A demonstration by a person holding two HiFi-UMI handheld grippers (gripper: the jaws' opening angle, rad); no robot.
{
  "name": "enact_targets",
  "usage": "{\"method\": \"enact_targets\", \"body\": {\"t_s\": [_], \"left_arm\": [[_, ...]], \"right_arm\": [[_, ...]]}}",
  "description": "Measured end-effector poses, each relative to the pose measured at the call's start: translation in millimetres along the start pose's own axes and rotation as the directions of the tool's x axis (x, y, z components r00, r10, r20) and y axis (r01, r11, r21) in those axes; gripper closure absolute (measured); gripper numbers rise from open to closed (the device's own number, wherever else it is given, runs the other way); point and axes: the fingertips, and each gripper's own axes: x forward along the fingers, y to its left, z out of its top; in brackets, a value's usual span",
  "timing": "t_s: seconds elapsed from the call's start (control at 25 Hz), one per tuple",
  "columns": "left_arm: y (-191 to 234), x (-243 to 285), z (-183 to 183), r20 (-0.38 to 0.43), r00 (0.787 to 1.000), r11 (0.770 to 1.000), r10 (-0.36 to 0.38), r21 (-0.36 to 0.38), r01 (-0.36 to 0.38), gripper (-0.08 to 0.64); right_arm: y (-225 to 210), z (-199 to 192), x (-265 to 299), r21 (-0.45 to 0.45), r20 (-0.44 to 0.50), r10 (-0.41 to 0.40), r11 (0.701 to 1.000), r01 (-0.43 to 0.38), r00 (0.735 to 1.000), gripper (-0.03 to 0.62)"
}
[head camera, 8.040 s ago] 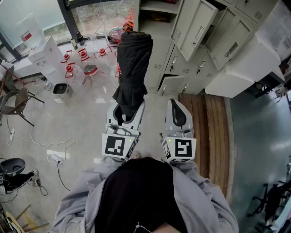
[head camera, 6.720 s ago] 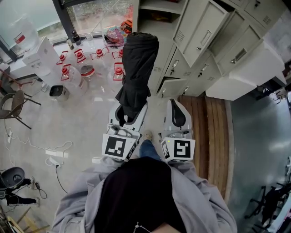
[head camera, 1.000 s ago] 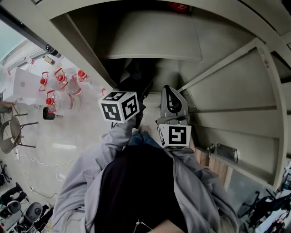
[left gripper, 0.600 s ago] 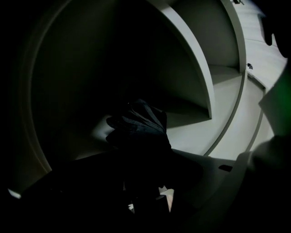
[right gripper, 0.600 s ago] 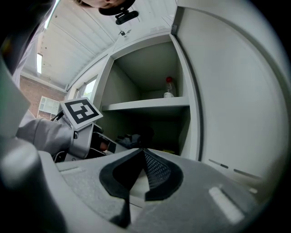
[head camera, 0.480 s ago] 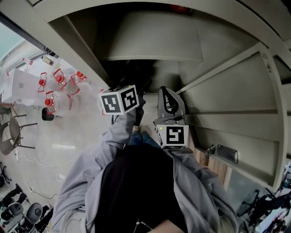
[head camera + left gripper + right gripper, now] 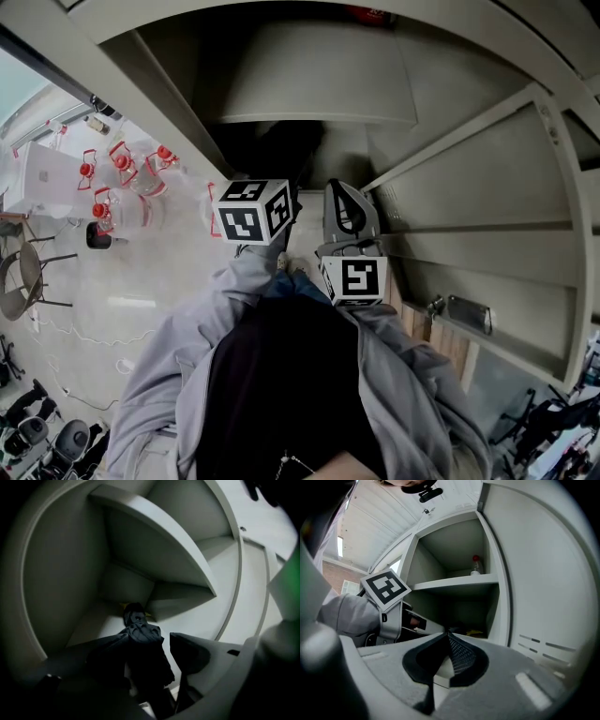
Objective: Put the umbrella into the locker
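Left tongs (image 7: pixel 143 643) have just been opening and stand wide around the umbrella (image 7: pixel 137 623), which rests inside the locker (image 7: pixel 61 588) beneath its shelf (image 7: pixel 154 566). Right tongs (image 7: pixel 447 637) are closed and empty. We judge the umbrella released; only withdrawal remains.

A black umbrella (image 7: pixel 143 644) lies inside the pale grey locker (image 7: pixel 309 84), black-and-white square-patterned marker cubes (image 7: pixel 251 211) before it, red-capped clear bottles (image 7: pixel 131 204) left of it.

In the locker (image 7: pixel 440 550), the lower compartment's floor (image 7: pixel 91 620) carries the folded black umbrella (image 7: pixel 143 641). It lies lengthwise, its end toward the back wall, where something small and yellow (image 7: pixel 123 605) sits. The shelf (image 7: pixel 454 581) above bears a red-capped bottle (image 7: pixel 476 566).
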Motion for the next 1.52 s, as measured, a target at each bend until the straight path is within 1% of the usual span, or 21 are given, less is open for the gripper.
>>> {"method": "enact_targets", "body": {"t_s": [0.04, 0.12, 0.2, 0.24, 0.28, 0.36, 0.48, 0.56, 0.64, 0.68, 0.72, 0.76, 0.8, 0.92, 1.0, 1.08, 1.2, 1.28, 1.4, 1.52], "left_arm": [[-1, 0, 2, 0.009, 1.000, 1.000, 0.000, 0.017, 0.000, 0.305], [-1, -1, 3, 0.029, 1.000, 1.000, -0.010, 0.009, 0.010, 0.305], [-2, -5, 6, 0.073, 0.997, 1.000, -0.025, 0.007, 0.025, 0.305], [-4, -9, 10, 0.104, 0.994, 0.999, -0.033, 0.022, 0.031, 0.305], [-7, -12, 14, 0.139, 0.989, 0.998, -0.040, 0.049, 0.034, 0.305], [-12, -22, 20, 0.205, 0.978, 0.992, -0.047, 0.124, 0.022, 0.305], [-20, -39, 23, 0.288, 0.956, 0.969, -0.057, 0.246, -0.016, 0.305], [-21, -51, 19, 0.336, 0.939, 0.959, -0.066, 0.281, -0.033, 0.305], [-20, -61, 13, 0.359, 0.931, 0.956, -0.067, 0.290, -0.043, 0.307], [-21, -66, 14, 0.359, 0.931, 0.951, -0.068, 0.305, -0.048, 0.312], [-22, -70, 15, 0.358, 0.931, 0.946, -0.069, 0.320, -0.052, 0.355], [-22, -74, 15, 0.358, 0.931, 0.943, -0.068, 0.327, -0.057, 0.421], [-21, -79, 15, 0.362, 0.930, 0.942, -0.064, 0.329, -0.063, 0.442], [-21, -92, 12, 0.373, 0.926, 0.941, -0.054, 0.331, -0.078, 0.532], [-25, -99, 3, 0.367, 0.928, 0.936, -0.057, 0.344, -0.079, 0.546], [-29, -106, -11, 0.346, 0.936, 0.934, -0.067, 0.351, -0.063, 0.549], [-31, -117, -37, 0.292, 0.953, 0.933, -0.085, 0.358, -0.027, 0.549], [-28, -120, -54, 0.253, 0.964, 0.930, -0.083, 0.367, -0.017, 0.549], [-25, -120, -76, 0.210, 0.975, 0.927, -0.079, 0.374, -0.005, 0.549], [-24, -113, -92, 0.166, 0.984, 0.935, -0.065, 0.355, 0.002, 0.549]], "right_arm": [[0, 0, 0, 0.003, -0.001, -0.002, 1.000, 0.002, 1.000, 0.589], [-1, -1, 0, 0.017, -0.007, -0.008, 1.000, 0.008, 1.000, 0.589], [-1, -2, 0, 0.024, -0.012, -0.012, 1.000, 0.012, 1.000, 0.589], [-1, -3, 0, 0.023, -0.013, -0.013, 1.000, 0.013, 1.000, 0.589], [-1, -4, 0, 0.022, -0.014, -0.012, 1.000, 0.012, 1.000, 0.591], [1, -4, 1, 0.027, -0.013, -0.005, 1.000, 0.005, 1.000, 0.589], [4, -7, 2, 0.031, -0.014, 0.005, 0.999, -0.005, 1.000, 0.589], [6, -8, 3, 0.031, -0.016, 0.012, 0.999, -0.011, 1.000, 0.590], [8, -8, 4, 0.024, -0.017, 0.020, 1.000, -0.019, 1.000, 0.589], [8, -9, 4, 0.021, -0.018, 0.023, 1.000, -0.022, 1.000, 0.590], [9, -9, 3, 0.020, -0.019, 0.023, 1.000, -0.023, 1.000, 0.590], [10, -9, 3, 0.021, -0.020, 0.024, 0.999, -0.024, 1.000, 0.589], [11, -8, 2, 0.020, -0.019, 0.026, 0.999, -0.026, 0.999, 0.589], [14, -5, -2, 0.020, -0.010, 0.031, 0.999, -0.031, 0.999, 0.589], [16, -6, -5, 0.017, -0.008, 0.037, 0.999, -0.037, 0.999, 0.589], [18, -8, -8, 0.011, -0.011, 0.044, 0.999, -0.043, 0.999, 0.589], [20, -12, -11, 0.014, -0.013, 0.048, 0.999, -0.048, 0.999, 0.589], [19, -12, -10, 0.023, -0.010, 0.047, 0.999, -0.047, 0.999, 0.589], [22, -16, -9, 0.017, -0.019, 0.062, 0.998, -0.062, 0.998, 0.589], [25, -17, -9, 0.012, -0.023, 0.073, 0.997, -0.073, 0.997, 0.590]]}}
